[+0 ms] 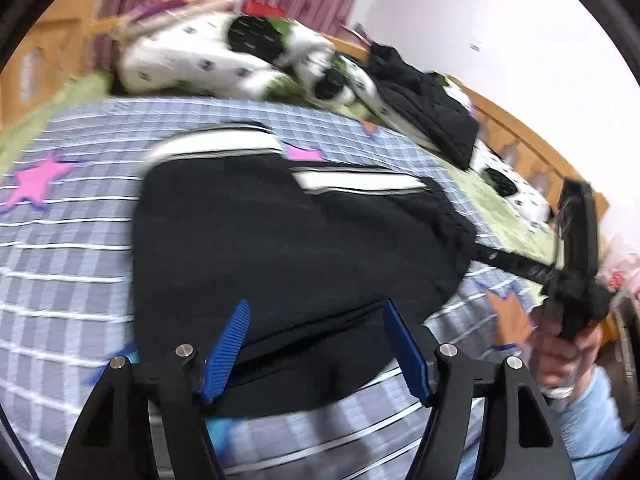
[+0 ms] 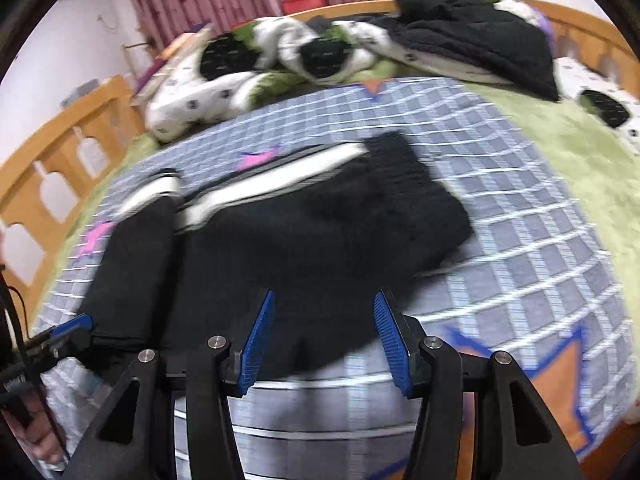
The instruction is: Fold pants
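Observation:
Black pants with white side stripes lie folded on a blue-grey checked blanket. My left gripper hovers over their near edge. Its blue pads stand apart and hold nothing. A hand holds the right gripper at the right of this view. In the right wrist view the pants spread ahead of my right gripper, which is open over the near hem with no cloth pinched. A blue finger of the left gripper shows by the pants' left corner.
A rumpled white quilt with black patches and a black jacket are piled at the far side of the bed. A wooden bed rail runs along the left and back. A green sheet borders the blanket.

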Demonstrator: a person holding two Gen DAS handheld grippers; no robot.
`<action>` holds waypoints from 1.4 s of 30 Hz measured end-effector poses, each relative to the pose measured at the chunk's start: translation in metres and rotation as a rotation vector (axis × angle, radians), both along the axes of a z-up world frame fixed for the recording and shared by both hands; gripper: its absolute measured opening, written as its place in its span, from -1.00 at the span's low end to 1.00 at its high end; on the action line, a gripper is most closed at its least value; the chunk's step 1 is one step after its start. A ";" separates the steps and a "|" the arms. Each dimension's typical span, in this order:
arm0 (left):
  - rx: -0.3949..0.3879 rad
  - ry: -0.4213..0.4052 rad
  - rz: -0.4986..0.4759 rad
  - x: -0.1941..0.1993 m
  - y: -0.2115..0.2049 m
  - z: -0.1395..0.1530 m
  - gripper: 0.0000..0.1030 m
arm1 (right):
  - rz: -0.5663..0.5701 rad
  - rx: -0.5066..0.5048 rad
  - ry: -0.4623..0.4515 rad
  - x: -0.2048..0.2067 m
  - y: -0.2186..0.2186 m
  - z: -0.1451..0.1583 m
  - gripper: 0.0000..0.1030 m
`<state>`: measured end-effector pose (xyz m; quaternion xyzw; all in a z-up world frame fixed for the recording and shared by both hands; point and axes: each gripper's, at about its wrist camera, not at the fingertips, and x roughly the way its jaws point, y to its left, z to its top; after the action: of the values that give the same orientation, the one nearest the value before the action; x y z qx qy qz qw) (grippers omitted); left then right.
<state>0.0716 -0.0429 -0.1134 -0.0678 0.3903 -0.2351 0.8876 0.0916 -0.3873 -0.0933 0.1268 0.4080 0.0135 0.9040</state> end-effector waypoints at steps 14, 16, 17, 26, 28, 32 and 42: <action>-0.086 0.196 0.137 -0.005 0.063 -0.059 0.32 | 0.290 0.345 0.187 0.060 0.127 -0.053 -0.39; -0.076 0.188 0.123 -0.005 0.056 -0.060 0.32 | 0.294 0.297 0.141 0.055 0.133 -0.045 -0.71; -0.077 0.183 0.116 -0.004 0.051 -0.060 0.32 | 0.310 0.291 0.102 0.051 0.131 -0.037 -0.72; -0.038 0.164 0.043 0.005 -0.016 -0.057 0.32 | 0.263 0.165 -0.135 0.032 0.065 0.035 -0.79; -0.034 0.162 0.033 0.006 -0.026 -0.058 0.32 | 0.248 0.152 -0.151 0.031 0.049 0.040 -0.80; -0.043 0.137 0.024 0.002 -0.038 -0.052 0.32 | 0.190 0.142 -0.211 0.020 0.008 0.047 -0.82; 0.009 0.120 0.012 -0.004 -0.061 -0.058 0.21 | -0.105 0.114 -0.145 0.008 -0.106 0.005 -0.83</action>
<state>0.0678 -0.1040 -0.1709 -0.0799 0.4435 -0.2233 0.8643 0.0991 -0.4929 -0.0886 0.1981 0.3328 -0.0014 0.9220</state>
